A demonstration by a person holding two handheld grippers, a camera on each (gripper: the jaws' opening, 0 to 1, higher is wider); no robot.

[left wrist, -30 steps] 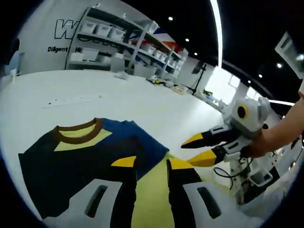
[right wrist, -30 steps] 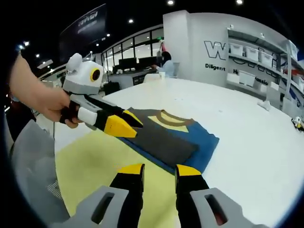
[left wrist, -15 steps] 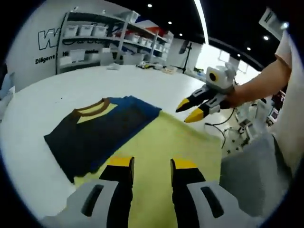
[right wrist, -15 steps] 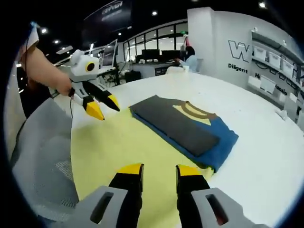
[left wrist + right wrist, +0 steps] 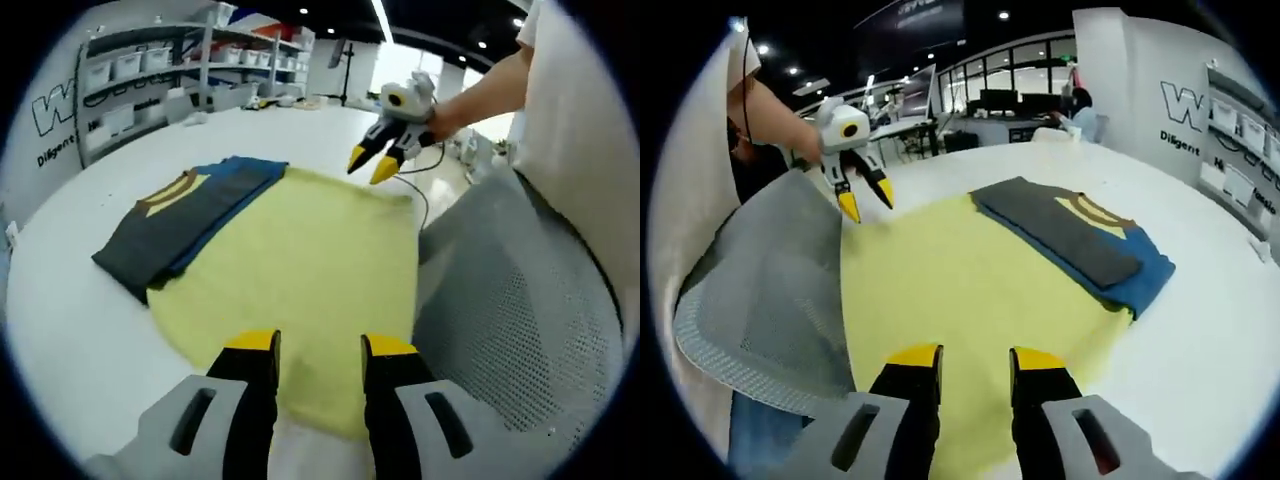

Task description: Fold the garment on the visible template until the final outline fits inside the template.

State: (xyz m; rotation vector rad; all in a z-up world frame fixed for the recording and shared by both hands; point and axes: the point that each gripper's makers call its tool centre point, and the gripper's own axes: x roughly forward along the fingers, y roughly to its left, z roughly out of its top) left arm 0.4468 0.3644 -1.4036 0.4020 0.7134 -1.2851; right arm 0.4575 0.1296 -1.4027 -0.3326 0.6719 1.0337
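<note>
A folded garment, dark grey over blue with a brown and yellow collar, lies along the far edge of the yellow template on the white table. My left gripper hovers open above the template's near edge, holding nothing. In the same view, a hand holds my right gripper over the template's far corner, its yellow fingertips apart. In the right gripper view, the garment sits at the right of the template. My right gripper is open and empty, and the left gripper hangs open at the upper left.
A grey mesh surface stands beside the template's near side, close to the person in a white shirt; it is also in the right gripper view. Shelves with white bins line the back wall. Someone sits at a far desk.
Both grippers have drawn back from the garment towards the person. The whole template has come into view. The folded garment has kept its shape and place.
</note>
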